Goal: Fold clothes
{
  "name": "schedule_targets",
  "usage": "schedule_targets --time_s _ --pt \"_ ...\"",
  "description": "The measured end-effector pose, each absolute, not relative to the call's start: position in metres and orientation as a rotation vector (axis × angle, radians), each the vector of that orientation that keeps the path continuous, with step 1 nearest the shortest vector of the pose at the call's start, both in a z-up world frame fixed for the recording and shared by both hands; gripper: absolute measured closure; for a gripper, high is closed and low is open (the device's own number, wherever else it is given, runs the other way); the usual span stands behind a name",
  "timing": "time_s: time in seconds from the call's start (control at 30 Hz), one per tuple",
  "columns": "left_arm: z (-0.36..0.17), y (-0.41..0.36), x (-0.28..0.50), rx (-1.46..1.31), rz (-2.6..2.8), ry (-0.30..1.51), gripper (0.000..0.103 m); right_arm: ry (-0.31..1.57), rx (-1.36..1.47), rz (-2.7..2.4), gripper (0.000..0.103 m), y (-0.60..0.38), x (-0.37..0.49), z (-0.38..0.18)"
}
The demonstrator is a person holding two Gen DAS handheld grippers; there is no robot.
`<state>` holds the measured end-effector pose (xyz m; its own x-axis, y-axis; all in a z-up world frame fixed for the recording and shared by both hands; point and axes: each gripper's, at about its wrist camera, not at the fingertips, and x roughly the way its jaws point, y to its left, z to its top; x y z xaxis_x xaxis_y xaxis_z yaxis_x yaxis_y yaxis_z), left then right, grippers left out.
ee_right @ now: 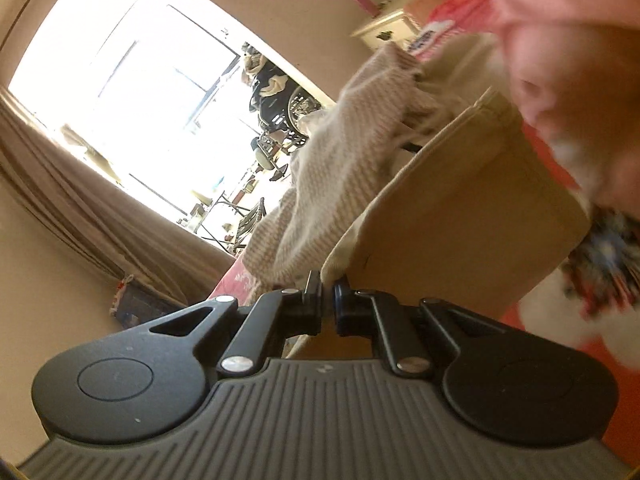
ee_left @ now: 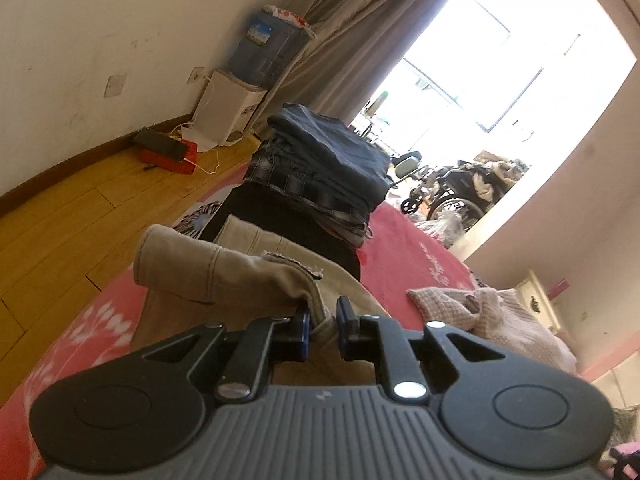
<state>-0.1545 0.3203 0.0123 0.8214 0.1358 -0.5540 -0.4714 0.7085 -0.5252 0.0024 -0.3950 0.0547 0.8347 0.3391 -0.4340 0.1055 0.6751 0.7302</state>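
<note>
A khaki garment [ee_left: 224, 272] lies bunched on the red bedspread [ee_left: 400, 264]. My left gripper [ee_left: 323, 320] is shut on a fold of its edge, and the cloth hangs lifted from the pads. In the right wrist view the same khaki garment [ee_right: 460, 216] stretches up and to the right. My right gripper [ee_right: 328, 292] is shut on its corner. A pinkish knit sweater [ee_right: 332, 184] lies behind it, also seen as a knit sweater [ee_left: 480, 312] to the right in the left wrist view.
A stack of folded dark and plaid clothes [ee_left: 324, 164] stands on the bed beyond the khaki garment. A water dispenser [ee_left: 240, 96] and a red box [ee_left: 168, 152] sit by the wall on the wooden floor. A wheelchair [ee_left: 452, 192] stands by the bright window. A blurred pink sleeve [ee_right: 568, 20] fills the upper right.
</note>
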Motion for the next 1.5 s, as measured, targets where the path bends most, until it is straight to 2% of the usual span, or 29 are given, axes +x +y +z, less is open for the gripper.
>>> schedule_targets --time_s 0.17,0.47,0.6,0.77,0.83,0.87,0.93,1.0,1.07,1.17,1.37,1.5 --pt "0.007 0.327 -0.111 -0.670 0.380 0.529 0.089 0.604 0.789 0.137 0.099 -0.377 0.058 0.056" --pt "-0.021 0.336 -0.050 -0.612 0.361 0.630 0.089 0.694 0.763 0.073 0.099 -0.358 0.119 0.016" --pt "-0.035 0.342 -0.023 -0.590 0.330 0.688 0.082 0.769 0.793 0.048 0.099 -0.355 0.144 -0.010" --pt "-0.048 0.366 -0.001 -0.721 0.301 0.705 0.070 0.887 0.939 0.045 0.091 -0.358 0.188 -0.043" --pt "-0.052 0.380 -0.002 -0.830 0.300 0.662 0.067 0.912 0.976 0.033 0.068 -0.363 0.201 -0.048" --pt "-0.055 0.387 -0.004 -0.888 0.305 0.621 0.067 0.913 0.988 0.020 0.064 -0.366 0.206 -0.048" --pt "-0.060 0.401 -0.010 -1.001 0.316 0.542 0.061 0.897 1.017 0.012 0.049 -0.374 0.213 -0.049" --pt "-0.067 0.414 -0.013 -1.077 0.344 0.504 0.061 0.924 1.046 -0.009 0.039 -0.379 0.215 -0.055" --pt "-0.070 0.419 -0.018 -1.070 0.376 0.499 0.061 0.946 1.063 -0.027 0.039 -0.382 0.215 -0.058" --pt "-0.067 0.422 -0.029 -1.046 0.386 0.490 0.062 0.847 1.037 0.026 0.039 -0.382 0.196 -0.049" --pt "-0.034 0.403 -0.082 -0.860 0.349 0.526 0.051 0.638 1.028 0.145 0.039 -0.384 0.127 -0.031" --pt "-0.042 0.388 -0.138 -0.851 0.360 0.615 0.043 0.684 1.072 0.319 0.039 -0.388 0.083 -0.034"
